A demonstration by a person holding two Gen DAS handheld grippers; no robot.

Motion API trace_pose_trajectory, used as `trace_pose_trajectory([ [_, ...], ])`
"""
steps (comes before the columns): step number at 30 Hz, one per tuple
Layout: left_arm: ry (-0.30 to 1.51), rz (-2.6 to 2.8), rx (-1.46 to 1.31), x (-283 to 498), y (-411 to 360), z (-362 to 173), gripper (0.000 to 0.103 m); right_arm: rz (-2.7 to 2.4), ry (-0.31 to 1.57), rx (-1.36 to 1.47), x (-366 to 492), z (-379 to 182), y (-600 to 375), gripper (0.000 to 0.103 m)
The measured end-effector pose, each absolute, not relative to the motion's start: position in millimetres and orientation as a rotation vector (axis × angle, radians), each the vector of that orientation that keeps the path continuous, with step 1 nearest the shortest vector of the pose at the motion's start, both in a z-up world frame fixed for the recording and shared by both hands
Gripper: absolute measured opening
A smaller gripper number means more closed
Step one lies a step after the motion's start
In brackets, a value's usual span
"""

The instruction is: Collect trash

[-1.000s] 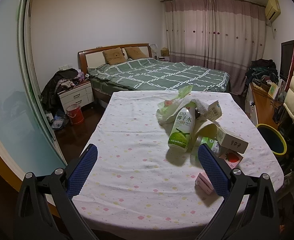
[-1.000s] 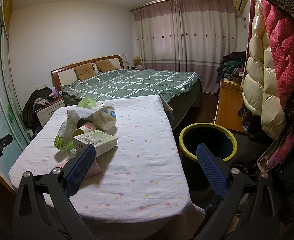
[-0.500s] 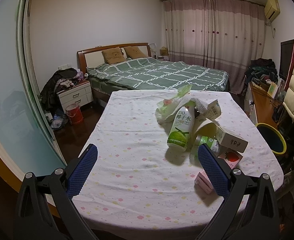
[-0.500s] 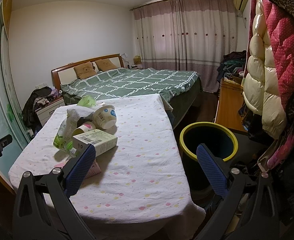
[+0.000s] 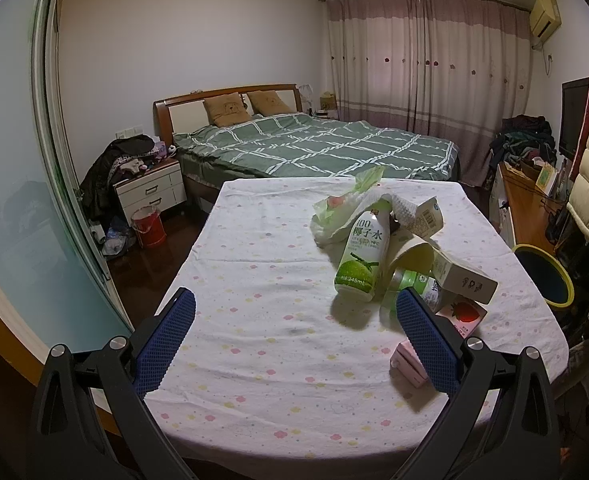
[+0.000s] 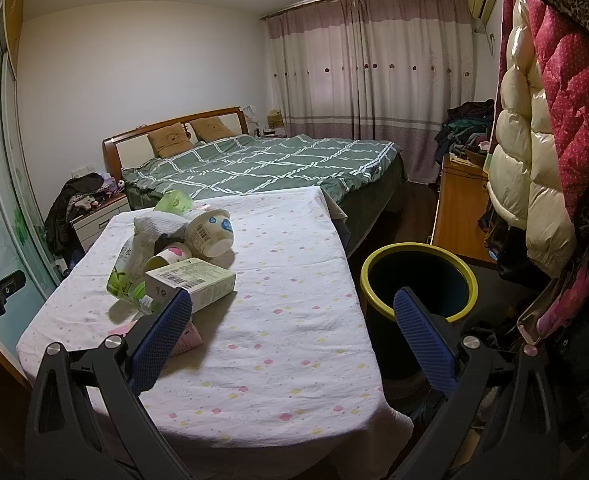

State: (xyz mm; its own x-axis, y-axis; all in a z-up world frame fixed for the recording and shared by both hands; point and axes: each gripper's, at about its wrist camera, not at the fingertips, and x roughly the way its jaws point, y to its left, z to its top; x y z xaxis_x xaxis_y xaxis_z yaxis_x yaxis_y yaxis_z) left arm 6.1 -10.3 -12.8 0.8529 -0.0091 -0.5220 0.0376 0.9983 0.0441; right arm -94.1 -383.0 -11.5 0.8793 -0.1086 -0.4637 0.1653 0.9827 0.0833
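The left gripper (image 5: 294, 312) is held above the near edge of the bench (image 5: 254, 320), its blue, mesh-textured fingers (image 5: 166, 336) spread wide apart with nothing between them. The bench is covered by a soft white cloth printed with small pastel flowers and dots, creased in places.

On the right half of the bench a heap of trash is gathered. A crumpled translucent plastic bag (image 5: 334, 216) with green tints lies at the far side, under a white textured paper towel (image 5: 394, 204). A smooth white-and-green plastic bottle (image 5: 360, 256) is tilted against the heap, neck toward the bag. To its right a round paper cup (image 5: 410, 252) lies on its side, and a cylindrical yogurt tub (image 5: 428, 214) rests behind it. A smaller green-capped bottle (image 5: 418, 284) is wedged below a rectangular cardboard carton (image 5: 464, 276), which lies over a flat strawberry-printed box (image 5: 464, 314). A pink carton (image 5: 406, 364) lies nearest, just beside the left gripper's right finger.

The right gripper (image 6: 292, 320) is seen over the bench's right corner, its blue ribbed fingers (image 6: 422, 340) likewise released and empty. Beyond its right finger, on the floor beside the bench, a round dark bin (image 6: 418, 276) with a yellow rim stands open. Glossy quilted jackets (image 6: 534, 140) hang at the far right.
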Motion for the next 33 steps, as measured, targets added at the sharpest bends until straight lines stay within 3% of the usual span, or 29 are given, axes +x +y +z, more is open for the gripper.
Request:
trace_pose_trajectory([
  [33,0.562,-0.032,0.053,8.6,-12.8,-17.6,0.099,-0.144,0.481,0.122,-93.1,-11.9,-383.4,0.097],
])
